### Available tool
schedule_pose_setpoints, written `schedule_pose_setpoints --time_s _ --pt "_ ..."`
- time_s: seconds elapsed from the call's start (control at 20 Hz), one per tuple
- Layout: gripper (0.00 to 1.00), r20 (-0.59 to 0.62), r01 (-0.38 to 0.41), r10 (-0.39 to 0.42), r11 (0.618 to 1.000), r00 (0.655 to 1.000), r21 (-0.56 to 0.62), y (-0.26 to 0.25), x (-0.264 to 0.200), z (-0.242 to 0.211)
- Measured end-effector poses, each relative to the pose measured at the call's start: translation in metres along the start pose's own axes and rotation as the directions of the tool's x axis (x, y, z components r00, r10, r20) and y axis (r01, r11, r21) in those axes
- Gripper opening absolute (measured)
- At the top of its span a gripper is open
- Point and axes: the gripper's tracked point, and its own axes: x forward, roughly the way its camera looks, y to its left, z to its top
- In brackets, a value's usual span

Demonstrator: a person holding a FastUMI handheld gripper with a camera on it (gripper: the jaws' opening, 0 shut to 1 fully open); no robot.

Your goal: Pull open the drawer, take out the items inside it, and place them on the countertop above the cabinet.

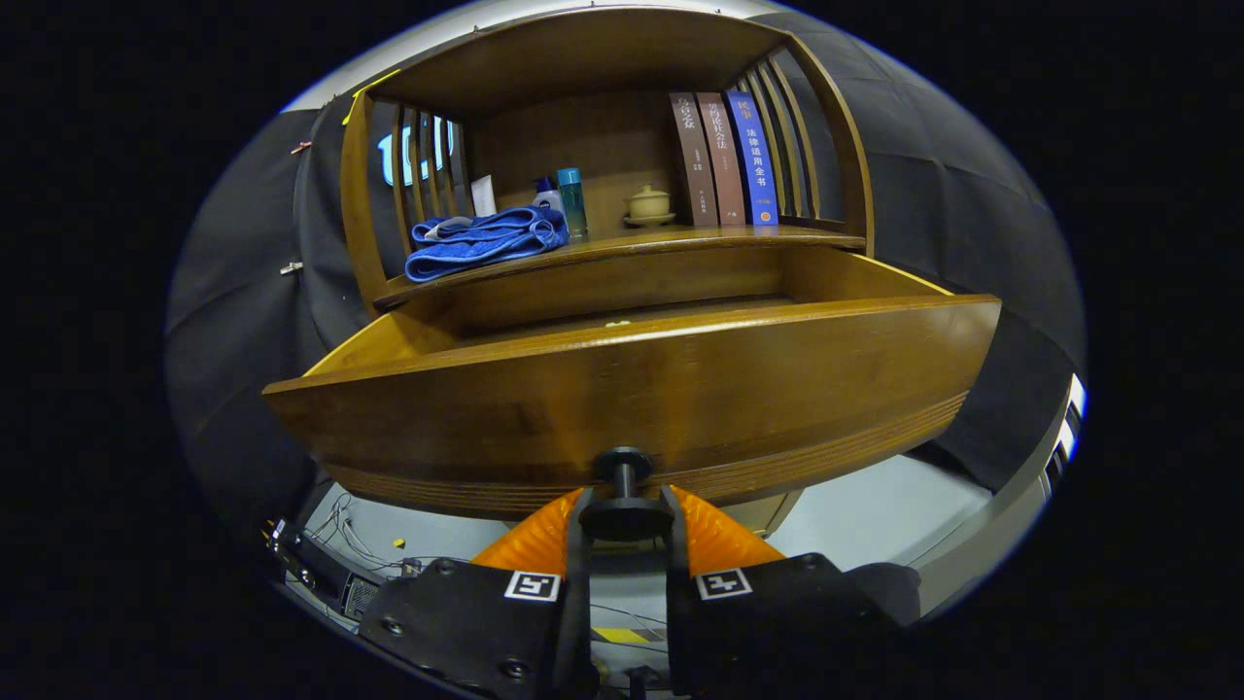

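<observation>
The wooden drawer [632, 399] stands pulled out toward me, its front panel just ahead of my fingers. Its dark round knob [624, 506] sits between my two fingers, and my gripper [625, 515] is shut on it. Over the front panel's top edge I see only a sliver of the drawer's inside, with a small pale item [617, 324] barely showing. The countertop [680, 238] lies above and behind the drawer.
On the countertop lie a folded blue towel [483, 241], a small white bottle [547, 195], a teal bottle [571, 201], a lidded cup [648, 205] and three upright books [724, 160]. Slatted wooden sides close the shelf. Cables and a box [330, 574] lie on the floor below.
</observation>
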Motion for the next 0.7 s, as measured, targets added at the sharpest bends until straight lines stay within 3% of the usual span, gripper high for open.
schedule_pose_setpoints --time_s 0.3,0.5,0.7 --pt "0.95 0.113 -0.013 0.016 0.999 0.993 -0.032 0.005 -0.051 0.049" --pt "0.93 0.151 -0.055 0.064 0.996 0.987 -0.064 0.014 -0.060 0.112" --pt "0.94 0.084 -0.054 0.058 0.997 0.995 -0.055 0.017 -0.021 0.158"
